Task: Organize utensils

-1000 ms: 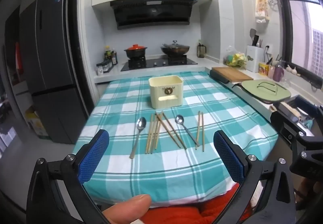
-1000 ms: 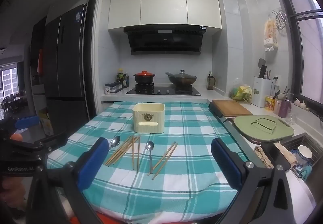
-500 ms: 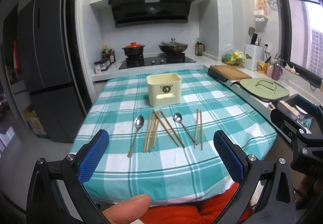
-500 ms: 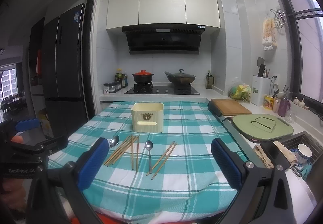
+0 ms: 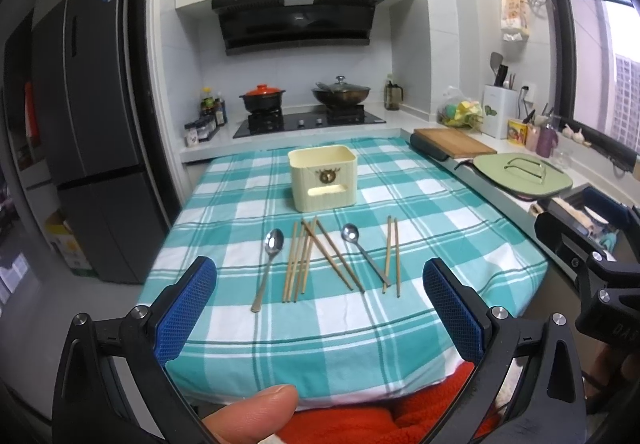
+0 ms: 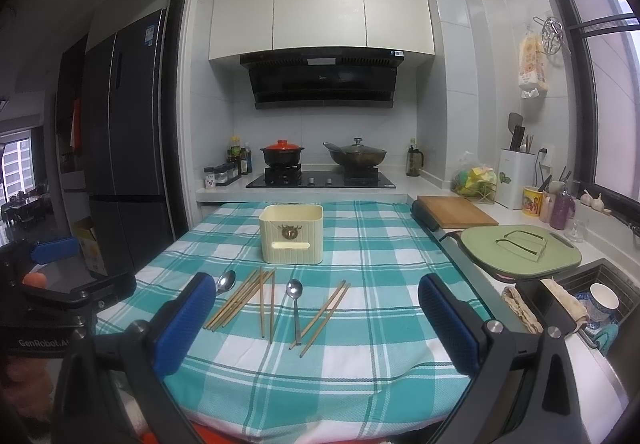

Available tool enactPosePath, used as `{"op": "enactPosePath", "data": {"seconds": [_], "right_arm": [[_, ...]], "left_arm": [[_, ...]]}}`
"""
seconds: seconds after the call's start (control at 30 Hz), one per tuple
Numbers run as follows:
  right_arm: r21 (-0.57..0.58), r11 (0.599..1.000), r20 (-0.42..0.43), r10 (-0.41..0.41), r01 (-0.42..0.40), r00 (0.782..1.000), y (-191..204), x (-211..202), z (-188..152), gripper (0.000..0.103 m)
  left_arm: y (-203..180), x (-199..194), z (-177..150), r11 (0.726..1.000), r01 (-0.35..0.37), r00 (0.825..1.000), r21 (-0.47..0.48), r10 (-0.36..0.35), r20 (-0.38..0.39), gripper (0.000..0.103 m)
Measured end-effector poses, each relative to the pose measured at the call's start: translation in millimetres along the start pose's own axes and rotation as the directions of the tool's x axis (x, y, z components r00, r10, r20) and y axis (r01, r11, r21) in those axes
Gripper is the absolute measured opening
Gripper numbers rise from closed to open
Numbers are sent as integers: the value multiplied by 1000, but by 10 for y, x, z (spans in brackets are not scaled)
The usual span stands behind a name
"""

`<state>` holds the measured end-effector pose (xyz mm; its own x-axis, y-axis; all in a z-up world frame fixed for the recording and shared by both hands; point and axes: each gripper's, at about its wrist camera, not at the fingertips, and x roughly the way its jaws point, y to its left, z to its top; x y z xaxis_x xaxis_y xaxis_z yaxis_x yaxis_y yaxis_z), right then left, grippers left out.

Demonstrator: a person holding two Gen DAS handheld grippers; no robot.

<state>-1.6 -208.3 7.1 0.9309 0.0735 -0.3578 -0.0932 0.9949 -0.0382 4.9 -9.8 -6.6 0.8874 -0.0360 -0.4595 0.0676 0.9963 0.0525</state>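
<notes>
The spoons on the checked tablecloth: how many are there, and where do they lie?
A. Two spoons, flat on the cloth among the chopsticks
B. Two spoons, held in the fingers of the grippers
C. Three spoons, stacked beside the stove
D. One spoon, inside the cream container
A: the left spoon and the right spoon both lie flat on the tablecloth among the chopsticks, in front of the cream container.

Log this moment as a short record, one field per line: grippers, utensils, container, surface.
left gripper: open, empty, hovering short of the table
right gripper: open, empty, hovering short of the table
spoons: two, left spoon, right spoon, lying flat
chopsticks: loose row between and beside the spoons
container: cream bin, upright behind the utensils; inside hidden
surface: teal checked tablecloth
</notes>
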Motion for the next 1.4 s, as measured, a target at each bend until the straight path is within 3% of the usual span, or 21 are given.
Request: {"op": "enactPosePath", "data": {"seconds": [1.4], "right_arm": [[13,1000,-37,-1,1,999,-58,118,13,103]], "left_arm": [[40,80,-39,1000,6,1000,-7,-6,-10,103]]}}
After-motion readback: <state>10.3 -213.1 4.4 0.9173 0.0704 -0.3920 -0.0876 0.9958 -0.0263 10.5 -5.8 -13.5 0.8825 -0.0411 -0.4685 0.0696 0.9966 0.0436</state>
